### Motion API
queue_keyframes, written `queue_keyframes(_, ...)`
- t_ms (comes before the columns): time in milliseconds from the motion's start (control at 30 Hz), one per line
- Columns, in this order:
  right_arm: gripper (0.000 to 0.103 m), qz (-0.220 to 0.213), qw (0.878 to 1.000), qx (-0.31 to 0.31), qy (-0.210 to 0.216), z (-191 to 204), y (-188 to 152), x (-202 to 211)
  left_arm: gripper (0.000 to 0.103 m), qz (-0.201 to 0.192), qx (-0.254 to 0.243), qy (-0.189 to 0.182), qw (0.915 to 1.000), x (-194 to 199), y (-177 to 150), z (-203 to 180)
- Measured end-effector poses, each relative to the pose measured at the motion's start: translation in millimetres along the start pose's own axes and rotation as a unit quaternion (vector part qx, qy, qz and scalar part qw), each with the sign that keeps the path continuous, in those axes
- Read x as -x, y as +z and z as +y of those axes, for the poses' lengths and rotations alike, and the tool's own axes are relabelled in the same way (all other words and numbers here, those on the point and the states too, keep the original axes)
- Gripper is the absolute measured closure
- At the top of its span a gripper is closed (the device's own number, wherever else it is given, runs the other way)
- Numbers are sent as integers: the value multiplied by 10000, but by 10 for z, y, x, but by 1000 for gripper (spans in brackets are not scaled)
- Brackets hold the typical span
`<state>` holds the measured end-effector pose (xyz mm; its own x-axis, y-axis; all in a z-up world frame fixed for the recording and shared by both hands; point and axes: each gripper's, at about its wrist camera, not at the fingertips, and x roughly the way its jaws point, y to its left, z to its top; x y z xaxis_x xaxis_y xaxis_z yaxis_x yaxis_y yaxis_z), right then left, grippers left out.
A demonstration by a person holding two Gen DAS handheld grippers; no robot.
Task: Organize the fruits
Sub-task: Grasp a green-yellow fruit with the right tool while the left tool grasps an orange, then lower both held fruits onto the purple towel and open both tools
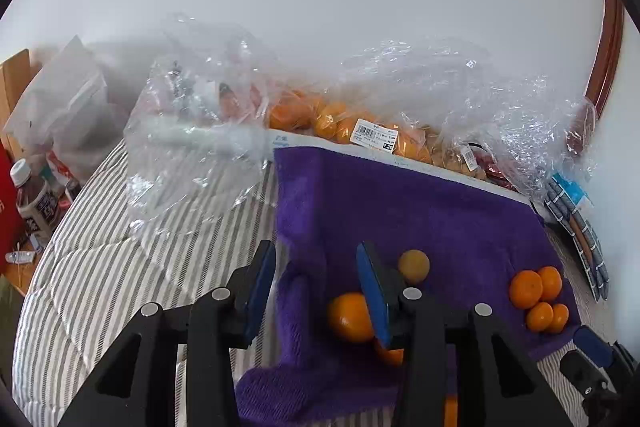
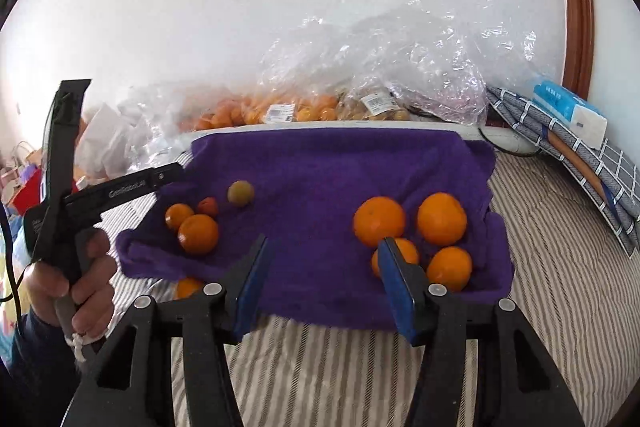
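A purple towel (image 2: 328, 167) lies on a striped bed and also shows in the left wrist view (image 1: 400, 203). Several oranges (image 2: 416, 231) sit grouped on its right side; they also show in the left wrist view (image 1: 538, 291). On its left lie two oranges (image 2: 198, 233), a small reddish fruit (image 2: 208, 206) and a yellowish-green fruit (image 2: 241, 193). One orange (image 2: 187, 287) lies off the towel's front left edge. My left gripper (image 1: 316, 287) is open above the towel's left part, an orange (image 1: 348, 315) beside its right finger. My right gripper (image 2: 324, 283) is open and empty at the towel's front edge.
Clear plastic bags of oranges (image 2: 276, 109) and other fruit (image 2: 376, 105) lie along the wall behind the towel. A folded checked cloth (image 2: 568, 155) with a tissue pack (image 2: 568, 109) lies at the right. A bottle (image 1: 34, 199) and bags stand left of the bed.
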<state>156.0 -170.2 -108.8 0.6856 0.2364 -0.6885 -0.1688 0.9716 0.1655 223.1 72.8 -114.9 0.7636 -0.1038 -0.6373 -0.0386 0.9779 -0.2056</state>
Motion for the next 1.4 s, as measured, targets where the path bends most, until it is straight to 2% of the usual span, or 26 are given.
queue_keyframes(67, 55, 127, 9996, 187, 184, 156, -103, 36, 62, 74, 29, -51, 10000, 140, -84, 104)
queue_keyframes(200, 62, 379, 9978, 490, 250, 385, -257, -92, 57, 297, -24, 33, 9996, 264, -282, 245)
queue_keyframes(400, 64, 810, 9952, 475, 271, 468, -317, -401, 57, 510, -113, -22, 9986, 326, -466, 344)
queue_keyframes(467, 69, 873, 9950, 425, 224, 475, -304, -486, 57, 584, -277, -80, 9979, 319, -487, 312)
queue_keyframes(500, 77, 874, 9952, 403, 175, 477, -300, -508, 57, 616, -340, -60, 9975, 310, -501, 290)
queue_keyframes(633, 77, 723, 9965, 395, 131, 456, -315, -424, 57, 697, -504, -164, 9962, 265, -557, 187)
queue_keyframes(800, 77, 464, 9978, 465, -2, 303, -326, -106, 57, 805, -602, -617, 9930, 246, -594, -56)
queue_keyframes(967, 77, 359, 9989, 220, -196, -5, -319, 135, 53, 1015, -681, -1020, 9872, 229, -686, -366)
queue_keyframes(1067, 77, 293, 9991, 86, -309, -165, -310, 216, 52, 961, -736, -1006, 9875, 274, -735, -468)
queue_keyframes(1233, 77, 200, 9989, -49, -422, -323, -298, 280, 53, 1303, -804, -739, 9854, 202, -759, -599)
queue_keyframes(1400, 77, 185, 9990, -78, -391, -383, -315, 286, 52, 1234, -666, -1003, 9850, 273, -806, -600)
